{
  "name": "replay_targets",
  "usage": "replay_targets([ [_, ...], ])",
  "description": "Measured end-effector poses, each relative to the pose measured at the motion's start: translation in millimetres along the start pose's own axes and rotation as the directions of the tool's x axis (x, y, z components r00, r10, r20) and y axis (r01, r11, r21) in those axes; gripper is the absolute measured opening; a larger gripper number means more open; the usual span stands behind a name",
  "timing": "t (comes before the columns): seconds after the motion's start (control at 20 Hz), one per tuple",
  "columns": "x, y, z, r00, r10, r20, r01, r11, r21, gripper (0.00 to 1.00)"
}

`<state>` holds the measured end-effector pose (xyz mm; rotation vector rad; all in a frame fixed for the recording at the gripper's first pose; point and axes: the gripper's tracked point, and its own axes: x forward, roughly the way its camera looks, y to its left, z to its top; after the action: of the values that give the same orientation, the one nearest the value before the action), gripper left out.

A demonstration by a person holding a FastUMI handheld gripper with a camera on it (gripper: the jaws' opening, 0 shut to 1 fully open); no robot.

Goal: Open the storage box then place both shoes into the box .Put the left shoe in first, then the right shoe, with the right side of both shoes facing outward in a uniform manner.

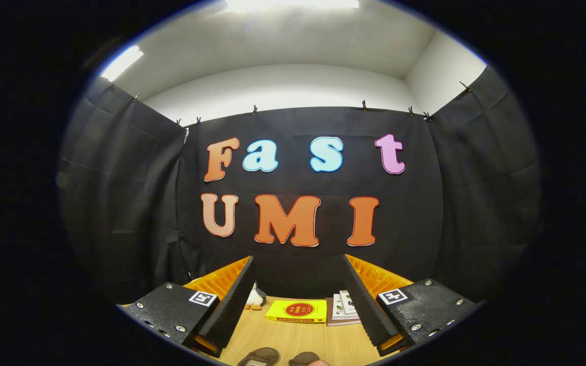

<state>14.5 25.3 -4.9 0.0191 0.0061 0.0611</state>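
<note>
Wide-apart fingers point(297, 305) — bare wooden tabletop point(298, 338) between; flat yellow box point(297, 311), stacked booklets point(343, 307) beyond; brown shoes point(279, 358) below.

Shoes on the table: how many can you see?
2. One brown shoe and a second shoe lie side by side on the wooden table, between the open gripper's fingers; both are partly cut off.

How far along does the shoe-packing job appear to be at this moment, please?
Nothing looks done yet. The claw is open with nothing between its fingers, held level above the wooden table. The tops of two brown shoes lie on the table just below the fingers, so neither is packed. Beyond them sit a yellow book, a stack of booklets and a small plush toy. Opening the box and both placements remain.
</note>
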Motion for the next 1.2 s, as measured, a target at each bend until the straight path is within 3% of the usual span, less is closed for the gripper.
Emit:
replay_targets([
  [0.45, 10.2, 32.3, -26.8, 0.998, 0.044, -0.049, -0.046, 0.998, -0.037, 0.99],
  [0.85, 27.9, 100.0, -87.8, 0.961, 0.210, -0.179, -0.187, 0.973, 0.136, 0.98],
  [1.0, 27.2, 132.5, -122.3, 0.916, 0.308, -0.256, -0.254, 0.941, 0.224, 0.98],
  [1.2, 15.6, 174.7, -180.4, 0.800, 0.450, -0.397, -0.313, 0.877, 0.364, 0.97],
])
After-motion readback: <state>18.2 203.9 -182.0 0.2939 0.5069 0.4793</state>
